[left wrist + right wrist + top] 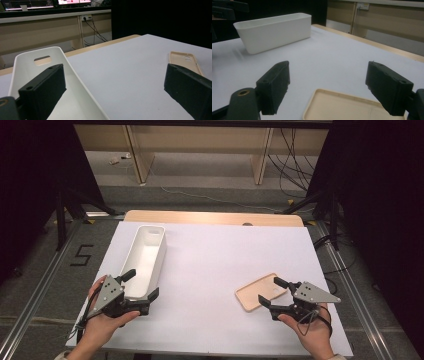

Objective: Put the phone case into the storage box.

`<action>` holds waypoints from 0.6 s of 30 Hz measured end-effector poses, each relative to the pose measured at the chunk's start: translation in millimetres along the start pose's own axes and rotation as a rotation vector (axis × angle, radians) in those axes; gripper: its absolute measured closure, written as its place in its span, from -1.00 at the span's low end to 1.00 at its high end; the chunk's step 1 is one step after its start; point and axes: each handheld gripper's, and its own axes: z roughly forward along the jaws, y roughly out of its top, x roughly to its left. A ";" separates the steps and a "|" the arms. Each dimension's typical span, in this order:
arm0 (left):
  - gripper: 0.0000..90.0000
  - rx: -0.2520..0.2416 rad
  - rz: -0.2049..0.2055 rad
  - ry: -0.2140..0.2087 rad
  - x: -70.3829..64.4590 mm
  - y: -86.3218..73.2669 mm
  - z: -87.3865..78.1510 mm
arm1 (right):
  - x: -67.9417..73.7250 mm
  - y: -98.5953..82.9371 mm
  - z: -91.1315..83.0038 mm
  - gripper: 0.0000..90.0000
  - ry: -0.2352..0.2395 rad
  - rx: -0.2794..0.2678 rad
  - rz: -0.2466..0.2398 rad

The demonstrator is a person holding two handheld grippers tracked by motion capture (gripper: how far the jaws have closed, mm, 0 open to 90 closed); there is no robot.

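Note:
A long white bin point(145, 254) stands on the left of the table, its handle slot at the far end. My left gripper point(141, 285) is open at the bin's near end. In the left gripper view point(115, 75) one jaw hangs over the bin point(30, 60) and the other over the bare sheet. A tan phone case point(255, 295) lies hollow side up at the right. My right gripper point(272, 291) is open, one jaw on each side of the case's near part. In the right gripper view point(328, 72) the case point(342, 106) lies between and below the jaws, with the bin point(277, 30) farther off.
A white sheet point(215, 255) covers the table, whose wooden far edge point(210, 217) shows beyond it. Metal rails run along both sides of the table, and a "5" mark point(82, 255) is on the floor at left. Desk legs and cables point(295, 165) lie behind.

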 end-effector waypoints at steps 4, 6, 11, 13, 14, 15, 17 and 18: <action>-0.92 0.001 0.004 0.009 1.1 0.1 0.0 | -2.5 -0.9 0.4 -0.51 0.003 -0.019 0.005; -0.92 0.001 0.000 0.017 1.3 0.4 -0.3 | -3.1 -0.5 0.6 -0.50 -0.001 -0.016 0.000; -0.93 0.004 -0.001 0.020 1.6 0.4 0.5 | -3.1 -0.3 1.1 -0.44 -0.012 -0.005 -0.009; -0.93 0.003 0.005 0.020 1.6 0.7 0.8 | -3.3 0.9 0.7 -0.33 -0.013 0.003 -0.012; -0.93 0.000 -0.001 0.020 1.4 0.6 1.2 | -3.7 1.6 1.3 -0.27 -0.004 0.003 -0.012; -0.93 -0.001 0.000 0.018 1.5 0.3 1.2 | -3.5 2.7 1.8 -0.13 -0.013 0.005 -0.010; -0.92 0.000 -0.004 0.013 2.2 -0.7 0.4 | -3.7 4.7 4.3 0.16 0.003 0.028 -0.024; -0.92 -0.006 -0.010 0.013 2.9 -0.9 0.4 | -3.4 5.5 6.5 0.28 -0.001 0.030 -0.025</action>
